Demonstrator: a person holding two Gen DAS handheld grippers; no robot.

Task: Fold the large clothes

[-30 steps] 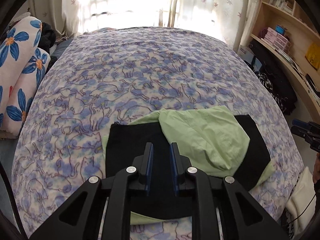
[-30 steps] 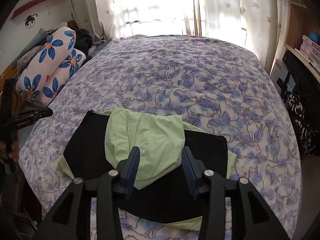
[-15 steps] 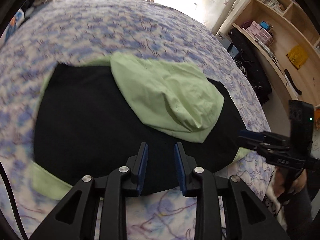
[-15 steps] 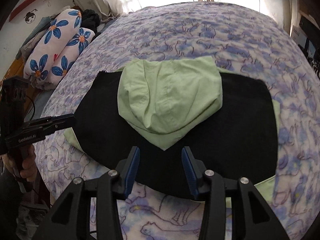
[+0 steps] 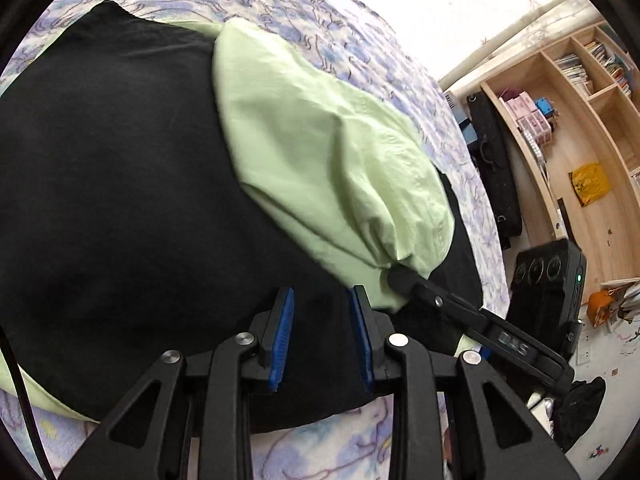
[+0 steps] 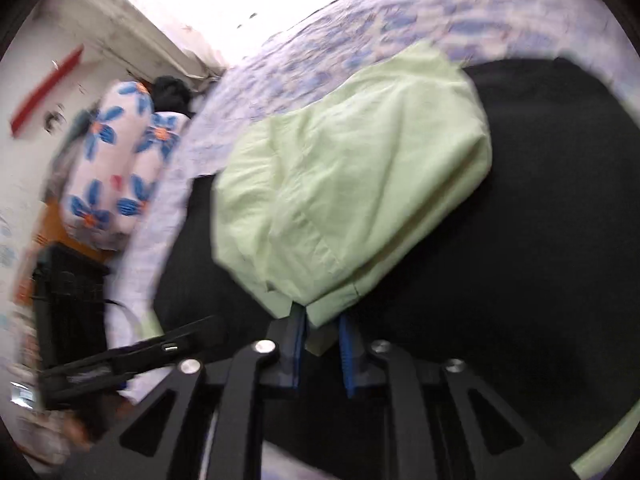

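The right gripper (image 6: pixel 320 344), jaws just closing, pinches the green hood's (image 6: pixel 352 184) tip to fold it; the left gripper (image 5: pixel 320 336) hovers spread over the black jacket (image 5: pixel 120 200)

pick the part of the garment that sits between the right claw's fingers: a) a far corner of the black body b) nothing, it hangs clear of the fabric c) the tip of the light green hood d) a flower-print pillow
c: in the right wrist view the pointed tip of the light green hood sits between the blue pads of the right claw, whose jaws have just been closing.
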